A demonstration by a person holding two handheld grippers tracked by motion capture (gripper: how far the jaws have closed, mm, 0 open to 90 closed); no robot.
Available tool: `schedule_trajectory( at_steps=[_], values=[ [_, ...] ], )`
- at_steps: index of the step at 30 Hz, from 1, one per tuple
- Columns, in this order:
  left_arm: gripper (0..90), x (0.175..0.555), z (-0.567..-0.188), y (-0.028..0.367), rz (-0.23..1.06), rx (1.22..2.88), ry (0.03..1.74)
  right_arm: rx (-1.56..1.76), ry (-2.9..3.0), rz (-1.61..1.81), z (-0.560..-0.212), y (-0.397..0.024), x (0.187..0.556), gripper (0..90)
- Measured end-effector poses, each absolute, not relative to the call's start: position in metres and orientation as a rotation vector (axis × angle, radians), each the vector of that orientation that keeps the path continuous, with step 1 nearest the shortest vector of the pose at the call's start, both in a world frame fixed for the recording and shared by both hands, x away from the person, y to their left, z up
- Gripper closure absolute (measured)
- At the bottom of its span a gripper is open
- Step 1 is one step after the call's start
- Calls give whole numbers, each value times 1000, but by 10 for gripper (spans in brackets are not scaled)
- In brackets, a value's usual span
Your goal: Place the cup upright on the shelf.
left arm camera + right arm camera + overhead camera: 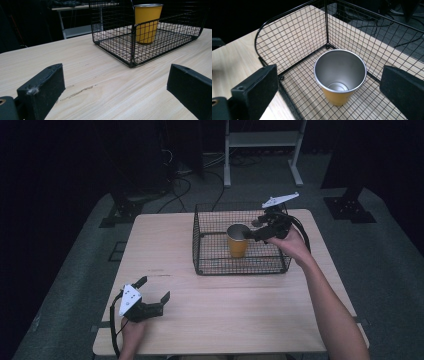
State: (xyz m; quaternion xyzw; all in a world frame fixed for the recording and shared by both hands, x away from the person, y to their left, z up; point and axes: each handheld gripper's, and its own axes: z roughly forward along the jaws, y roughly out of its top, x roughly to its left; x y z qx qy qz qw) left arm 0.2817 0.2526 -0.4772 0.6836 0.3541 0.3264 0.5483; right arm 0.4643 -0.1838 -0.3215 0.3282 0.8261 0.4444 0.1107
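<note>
A yellow cup (237,242) with a bare metal inside stands upright in a black wire basket (240,267) at the back middle of the wooden table (225,320). My right gripper (252,229) hovers over the basket's right side, just right of the cup's rim, open and holding nothing. In the right gripper view the cup (339,75) stands below and between the spread jaws, near a basket (294,37) corner. My left gripper (154,288) rests low over the table's front left, open and empty. The left gripper view looks across bare wood at the basket (112,32) and cup (146,23).
Behind the table, a white metal frame (262,150) stands on the grey floor with loose cables (185,175) beside it. Black stand feet (350,205) sit at the back right and another (120,212) at the back left. Bare tabletop lies between the basket and the front edge.
</note>
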Motion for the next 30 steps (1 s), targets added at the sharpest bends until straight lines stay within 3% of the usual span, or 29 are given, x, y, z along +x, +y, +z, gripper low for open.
schedule_trajectory(
  at_steps=[30],
  values=[
    [8, 281, -477, 252, 775, 1621, 842, 934, 2452, 1305, -338, -229, 409, 15]
  ],
)
